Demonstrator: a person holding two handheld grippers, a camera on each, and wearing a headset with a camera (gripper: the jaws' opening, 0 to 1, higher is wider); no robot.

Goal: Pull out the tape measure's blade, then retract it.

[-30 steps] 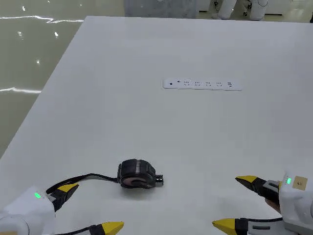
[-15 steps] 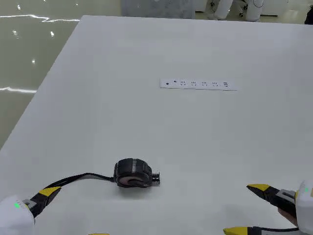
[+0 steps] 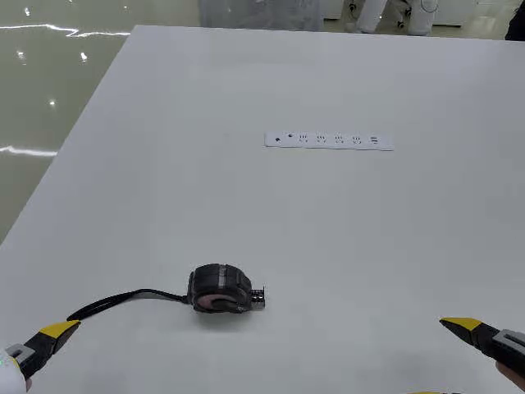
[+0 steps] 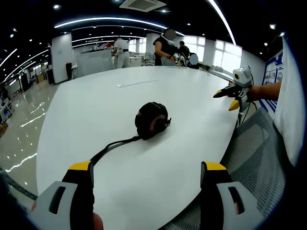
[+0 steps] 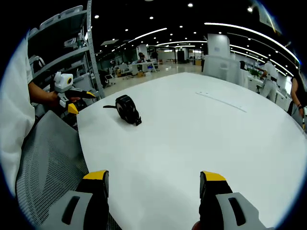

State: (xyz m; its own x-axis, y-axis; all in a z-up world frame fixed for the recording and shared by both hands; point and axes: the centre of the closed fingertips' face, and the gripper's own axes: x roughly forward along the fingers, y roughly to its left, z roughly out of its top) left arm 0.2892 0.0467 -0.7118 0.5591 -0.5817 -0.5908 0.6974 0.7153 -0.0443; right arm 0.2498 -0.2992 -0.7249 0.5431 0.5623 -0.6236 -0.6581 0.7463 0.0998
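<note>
The tape measure (image 3: 220, 289) sits on the white worktop (image 3: 344, 238) in the lower left of centre of the head view. It has a dark case with a reddish round face. Its blade is drawn in, with only the metal end hook showing at the right side of the case. A black wrist strap (image 3: 123, 298) runs from the case's left side in a loose curve toward the lower left corner of the frame.

The left gripper (image 4: 147, 167) is released. In its own view its two yellow-tipped jaws stand wide apart with nothing between them, and the tape measure lies beyond them near the centre of the frame, well apart from the tips. The right gripper (image 5: 153, 175) is likewise spread open and empty. In its own view the tape measure is in the upper left, far from the jaws.

A white power strip (image 3: 328, 140) lies flat on the worktop above centre in the head view, well apart from the tape measure.
</note>
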